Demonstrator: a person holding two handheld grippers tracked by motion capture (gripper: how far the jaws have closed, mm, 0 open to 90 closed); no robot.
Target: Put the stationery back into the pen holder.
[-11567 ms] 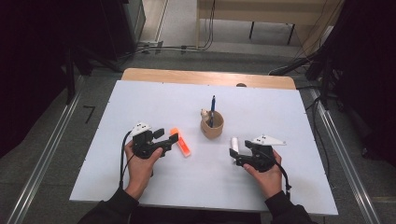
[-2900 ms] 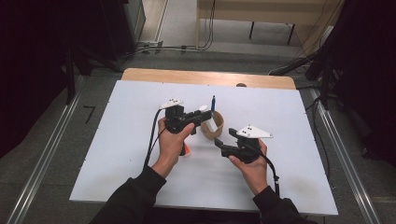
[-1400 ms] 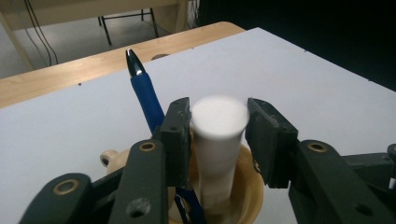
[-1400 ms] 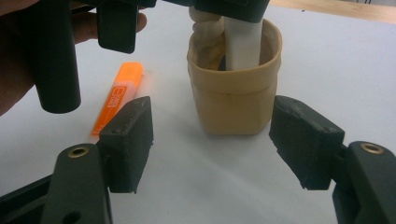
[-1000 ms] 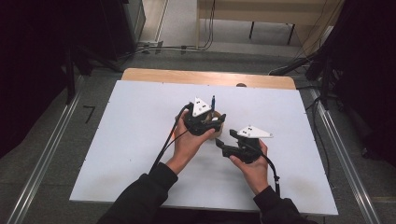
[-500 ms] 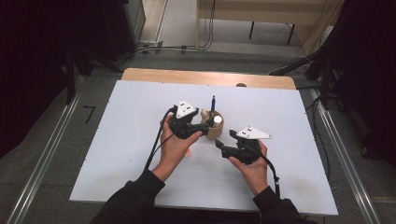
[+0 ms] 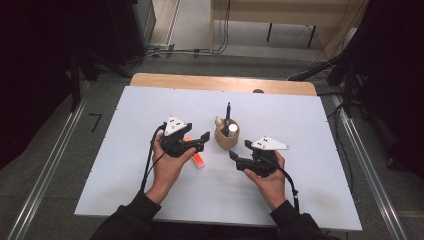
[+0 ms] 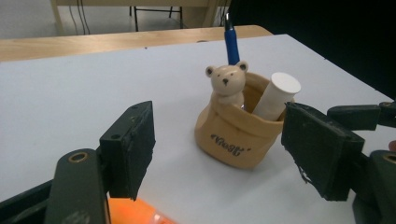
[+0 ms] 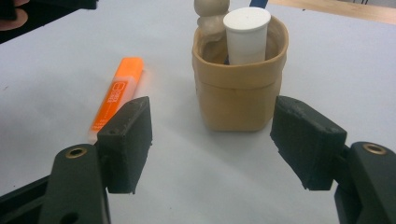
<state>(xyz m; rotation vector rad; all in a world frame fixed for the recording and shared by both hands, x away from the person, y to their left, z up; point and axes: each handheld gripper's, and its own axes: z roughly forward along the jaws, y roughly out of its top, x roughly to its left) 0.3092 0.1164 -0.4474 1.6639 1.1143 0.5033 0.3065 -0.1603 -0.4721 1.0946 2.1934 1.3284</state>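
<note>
Standing near the middle of the white table (image 7: pixel 300 200), a tan holder (image 8: pixel 236 137) shaped like a soft folded pouch, matte, with a small bear figure (image 8: pixel 227 84) at its rim and dark lettering across its front. Inside it: a white cylinder (image 8: pixel 276 95) with a flat round end, leaning, and a blue pen (image 8: pixel 230 39) upright behind the bear.

Left gripper (image 7: pixel 197 141): black jaws wide, having just been opening, nothing between the pads; it sits just left of the holder, apart from it. Right gripper (image 7: pixel 239 150): jaws wide, empty, near the holder's lower right, not touching.

Orange highlighter (image 9: pixel 116 98): flat-sided, glossy, lying on the table left of the holder. High view shows part of it under the left gripper. Right gripper view shows its full length, its printed label, and the holder's plain smooth back wall. Left gripper view gives the bear's face and the lettering, with a blurred orange edge at the bottom.

Jaw pads: rough, dull black, edges chipped.
</note>
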